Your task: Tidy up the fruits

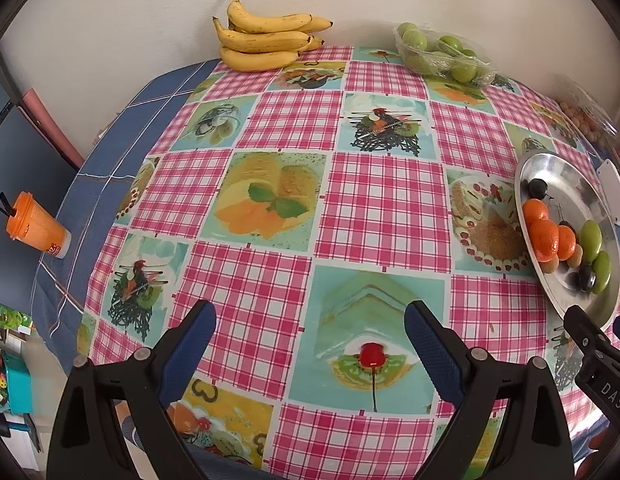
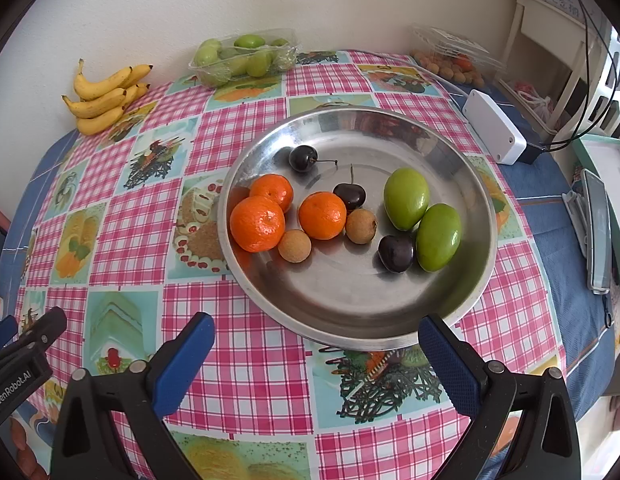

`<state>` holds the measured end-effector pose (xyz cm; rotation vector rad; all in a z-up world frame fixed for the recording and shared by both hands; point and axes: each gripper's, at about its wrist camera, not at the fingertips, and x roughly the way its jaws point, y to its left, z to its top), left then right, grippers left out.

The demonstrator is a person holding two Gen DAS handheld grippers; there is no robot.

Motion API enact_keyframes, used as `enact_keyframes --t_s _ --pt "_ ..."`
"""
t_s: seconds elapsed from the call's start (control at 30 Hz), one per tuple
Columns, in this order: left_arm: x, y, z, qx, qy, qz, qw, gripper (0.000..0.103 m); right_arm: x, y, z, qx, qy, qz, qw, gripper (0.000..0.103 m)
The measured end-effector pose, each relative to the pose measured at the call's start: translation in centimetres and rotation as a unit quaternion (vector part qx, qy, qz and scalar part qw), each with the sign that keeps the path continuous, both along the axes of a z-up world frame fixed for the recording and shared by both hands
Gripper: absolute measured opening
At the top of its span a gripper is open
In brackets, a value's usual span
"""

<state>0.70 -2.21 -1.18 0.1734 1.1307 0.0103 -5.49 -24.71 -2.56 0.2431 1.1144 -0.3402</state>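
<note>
A round metal plate (image 2: 349,292) sits on the checked tablecloth and holds three mandarins (image 2: 257,222), three dark cherries (image 2: 349,196), two longans (image 2: 361,226) and two green fruits (image 2: 405,198). My right gripper (image 2: 315,326) is open at the plate's near rim, with nothing between its fingers. My left gripper (image 1: 310,316) is open over bare cloth, left of the plate (image 1: 569,184). A bunch of bananas (image 1: 266,36) lies at the far edge by the wall. A clear tray of green fruits (image 1: 441,56) stands to its right.
A clear box of longans (image 2: 453,60) and a white box (image 2: 493,132) stand at the back right. An orange lidded cup (image 1: 34,228) stands near the table's left edge. The wall runs close behind the table.
</note>
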Motion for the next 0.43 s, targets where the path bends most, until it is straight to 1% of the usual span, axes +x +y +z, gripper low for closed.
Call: enact_keyframes --t_s 0.1,0.27,0.43 --pt "-0.02 0.01 0.07 0.001 -0.001 0.004 1.0000 0.095 0.01 -0.01 -0.02 0.000 0.000 0.000 1.000 0.103" --pt "-0.39 0.07 0.79 -0.002 -0.025 0.004 0.9997 0.095 -0.05 -0.01 -0.06 0.000 0.000 0.000 1.000 0.103" --pt "-0.31 0.03 0.80 -0.004 -0.024 0.005 0.9997 0.095 0.00 -0.02 -0.07 0.000 0.000 0.000 1.000 0.103"
